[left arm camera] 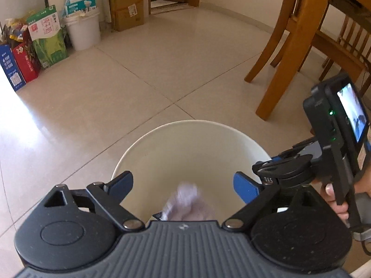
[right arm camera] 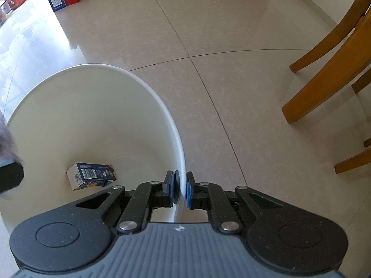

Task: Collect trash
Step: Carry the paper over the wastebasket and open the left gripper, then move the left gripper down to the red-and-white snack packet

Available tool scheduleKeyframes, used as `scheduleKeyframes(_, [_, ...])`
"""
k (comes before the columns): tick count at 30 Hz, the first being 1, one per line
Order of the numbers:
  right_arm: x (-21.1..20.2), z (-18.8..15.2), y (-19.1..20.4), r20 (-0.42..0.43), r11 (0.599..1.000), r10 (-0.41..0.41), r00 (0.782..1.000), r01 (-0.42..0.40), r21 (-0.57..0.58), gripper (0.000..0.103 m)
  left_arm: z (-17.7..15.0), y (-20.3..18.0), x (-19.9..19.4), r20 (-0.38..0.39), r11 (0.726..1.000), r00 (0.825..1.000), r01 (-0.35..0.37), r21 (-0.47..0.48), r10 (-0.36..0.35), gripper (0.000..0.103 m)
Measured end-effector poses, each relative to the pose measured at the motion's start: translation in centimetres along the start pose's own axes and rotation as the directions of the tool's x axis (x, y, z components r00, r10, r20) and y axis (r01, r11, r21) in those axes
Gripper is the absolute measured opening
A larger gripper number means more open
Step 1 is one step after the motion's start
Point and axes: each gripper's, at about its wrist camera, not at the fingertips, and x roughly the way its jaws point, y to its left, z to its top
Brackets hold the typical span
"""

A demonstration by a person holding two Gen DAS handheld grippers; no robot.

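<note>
The tiled floor (left arm camera: 97, 97) is carrying everything, and the white bin (left arm camera: 192, 127) is standing on it as the landmark. Beyond the bin, wooden chair legs (left arm camera: 276, 76) are rising on its right side, while boxes (left arm camera: 34, 46) and a white bucket (left arm camera: 83, 30) are lining the far wall on its left.

The left claw (left arm camera: 185, 185) is hanging over the bin's open mouth with its blue-padded fingers (left arm camera: 245, 188) spread wide apart, released and gripping nothing. A crumpled pale wad (left arm camera: 187, 201), blurred, is sitting between and just below those fingers, inside the bin's outline; whether it is touching anything cannot be told.

The right claw (right arm camera: 179, 190) is straddling the bin's near-right rim (right arm camera: 183, 176), one finger inside the wall and one outside, clenched on the rim. From the left wrist view, the right claw's body (left arm camera: 301, 169) is sitting at the bin's right edge, with a hand (left arm camera: 336, 197) wrapping its handle and a lit screen (left arm camera: 352, 115) mounted above.

Down on the bin's bottom, a small blue-and-white carton (right arm camera: 92, 176) is lying on its side, left of the right claw and well below it.
</note>
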Motion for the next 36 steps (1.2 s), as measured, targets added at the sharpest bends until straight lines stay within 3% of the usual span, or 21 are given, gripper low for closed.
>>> scheduleKeyframes(12, [-0.3,-0.1,0.4,0.0,1.0,-0.007,1.0,0.007,-0.002,0.012,-1.0,1.4,-2.1,0.024,0.998,0.998,-0.065,0.006,0.065,0.096])
scheduleKeyframes(19, [-0.3,-0.1,0.4,0.0,1.0,-0.006,1.0,0.006,0.0,0.012,-3.2,3.7,-4.3,0.042,0.994,0.994,-0.099,-0.035,0.1,0.096])
scheduleKeyframes(28, [-0.3,-0.1,0.1,0.001,1.0,-0.003,1.0,0.003,0.002,0.012,-10.2,8.0,-5.1,0.033,0.971,0.986,-0.155,-0.183,0.164,0.096])
scheduleKeyframes(36, [-0.3,0.0,0.3,0.002,1.0,-0.011,1.0,0.011,-0.002,0.012,-17.4,8.4,-2.7,-0.004,0.942,0.973,-0.223,-0.249,0.23,0.095])
